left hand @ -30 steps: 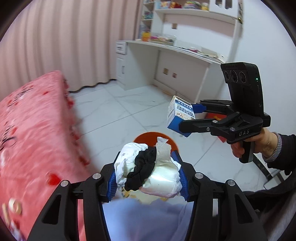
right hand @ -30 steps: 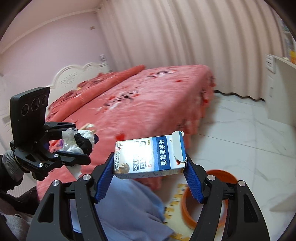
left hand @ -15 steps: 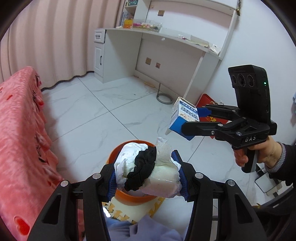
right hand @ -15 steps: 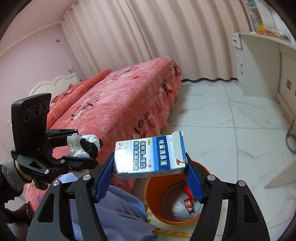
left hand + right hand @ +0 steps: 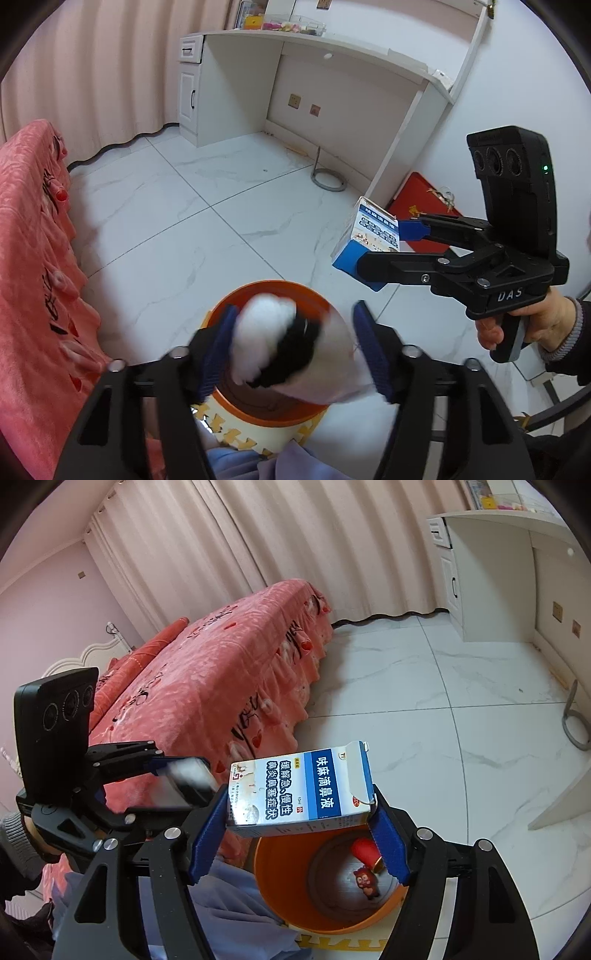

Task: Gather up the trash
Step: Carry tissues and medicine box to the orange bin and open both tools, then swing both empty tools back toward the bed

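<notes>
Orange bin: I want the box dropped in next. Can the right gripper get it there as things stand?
Probably yes: the right gripper holds the box just above the orange bin, whose open mouth looks unobstructed.

**A pink bedroom with marble-look floor**

Glossy white marble-patterned floor tiles (image 5: 424,686) run between a bed under a coral-pink fleece bedspread (image 5: 221,686) and a white built-in desk with a drawer cabinet (image 5: 229,74). Pleated pale-pink curtains (image 5: 258,542) hang to the floor. The plain wall (image 5: 48,609) is pink.

Bin (image 5: 325,919) on floor (image 5: 424,709) beside bed (image 5: 221,672), desk (image 5: 314,48) beyond.
</notes>
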Demonstrator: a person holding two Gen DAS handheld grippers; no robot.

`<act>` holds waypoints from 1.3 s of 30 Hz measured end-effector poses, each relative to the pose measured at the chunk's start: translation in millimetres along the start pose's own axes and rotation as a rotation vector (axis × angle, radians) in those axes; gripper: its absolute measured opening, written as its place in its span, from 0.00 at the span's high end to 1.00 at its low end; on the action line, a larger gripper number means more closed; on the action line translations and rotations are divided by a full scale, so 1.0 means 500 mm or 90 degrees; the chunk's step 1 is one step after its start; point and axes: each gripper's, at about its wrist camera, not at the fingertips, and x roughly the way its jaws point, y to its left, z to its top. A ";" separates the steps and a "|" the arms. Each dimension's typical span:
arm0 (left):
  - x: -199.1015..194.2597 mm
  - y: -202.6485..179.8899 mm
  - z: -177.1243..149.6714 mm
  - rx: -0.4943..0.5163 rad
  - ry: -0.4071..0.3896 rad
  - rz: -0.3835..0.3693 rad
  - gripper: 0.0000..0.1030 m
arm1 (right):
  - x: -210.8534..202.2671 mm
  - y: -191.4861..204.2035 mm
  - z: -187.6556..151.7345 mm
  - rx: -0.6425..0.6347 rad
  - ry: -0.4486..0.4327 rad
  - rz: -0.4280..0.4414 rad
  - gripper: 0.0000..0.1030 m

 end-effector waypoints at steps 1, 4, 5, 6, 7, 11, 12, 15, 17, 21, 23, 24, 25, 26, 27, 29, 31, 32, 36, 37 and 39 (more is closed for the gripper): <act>0.002 -0.001 0.000 0.001 0.003 -0.003 0.32 | 0.005 0.001 0.000 0.000 0.002 -0.003 0.30; 0.004 -0.003 -0.003 0.001 0.010 -0.002 0.32 | 0.010 0.000 -0.002 0.006 0.002 -0.007 0.28; 0.008 -0.002 0.000 -0.001 0.013 -0.003 0.32 | 0.012 0.001 -0.003 0.009 0.003 -0.008 0.26; 0.009 0.000 -0.002 -0.002 0.016 0.000 0.32 | 0.013 0.001 -0.004 0.011 0.002 -0.008 0.26; 0.009 0.001 -0.003 -0.001 0.017 0.003 0.32 | 0.015 0.002 -0.005 0.010 0.004 -0.008 0.26; 0.005 0.003 -0.005 -0.005 0.019 0.009 0.32 | 0.013 0.009 -0.008 0.007 0.004 -0.005 0.26; 0.003 0.002 -0.006 -0.005 0.019 0.011 0.32 | 0.013 0.010 -0.008 0.007 0.004 -0.004 0.26; -0.004 0.001 -0.008 -0.008 0.018 0.013 0.32 | 0.006 0.018 -0.010 0.008 0.000 -0.002 0.26; -0.012 -0.001 -0.010 -0.009 0.014 0.017 0.32 | 0.000 0.025 -0.010 0.007 0.000 0.001 0.26; -0.040 -0.005 -0.018 -0.015 -0.001 0.022 0.32 | -0.015 0.048 -0.008 -0.004 -0.004 0.009 0.26; -0.056 -0.007 -0.024 -0.016 -0.005 0.031 0.30 | -0.022 0.062 -0.006 -0.010 -0.006 0.011 0.26; -0.066 -0.008 -0.029 -0.018 -0.009 0.039 0.26 | -0.027 0.073 -0.006 -0.014 -0.007 0.016 0.26; -0.078 -0.009 -0.034 -0.021 -0.015 0.046 0.25 | -0.031 0.082 -0.005 -0.018 -0.008 0.020 0.26; -0.089 -0.009 -0.038 -0.024 -0.020 0.048 0.25 | -0.036 0.094 -0.004 -0.024 -0.010 0.023 0.26; -0.102 -0.010 -0.042 -0.029 -0.027 0.050 0.25 | -0.040 0.104 -0.004 -0.029 -0.011 0.027 0.26; -0.124 -0.011 -0.050 -0.036 -0.036 0.060 0.25 | -0.048 0.127 -0.002 -0.041 -0.012 0.036 0.26; -0.149 -0.013 -0.062 -0.042 -0.045 0.072 0.25 | -0.057 0.153 -0.002 -0.053 -0.015 0.042 0.26; -0.160 -0.013 -0.066 -0.045 -0.049 0.077 0.25 | -0.060 0.166 -0.001 -0.058 -0.014 0.048 0.26; -0.219 -0.018 -0.088 -0.061 -0.078 0.107 0.17 | -0.076 0.221 -0.002 -0.084 -0.014 0.067 0.26; -0.234 -0.019 -0.094 -0.066 -0.086 0.108 0.17 | -0.079 0.239 -0.003 -0.093 -0.013 0.072 0.26; -0.263 -0.022 -0.107 -0.072 -0.099 0.118 0.17 | -0.085 0.271 -0.005 -0.109 -0.013 0.082 0.25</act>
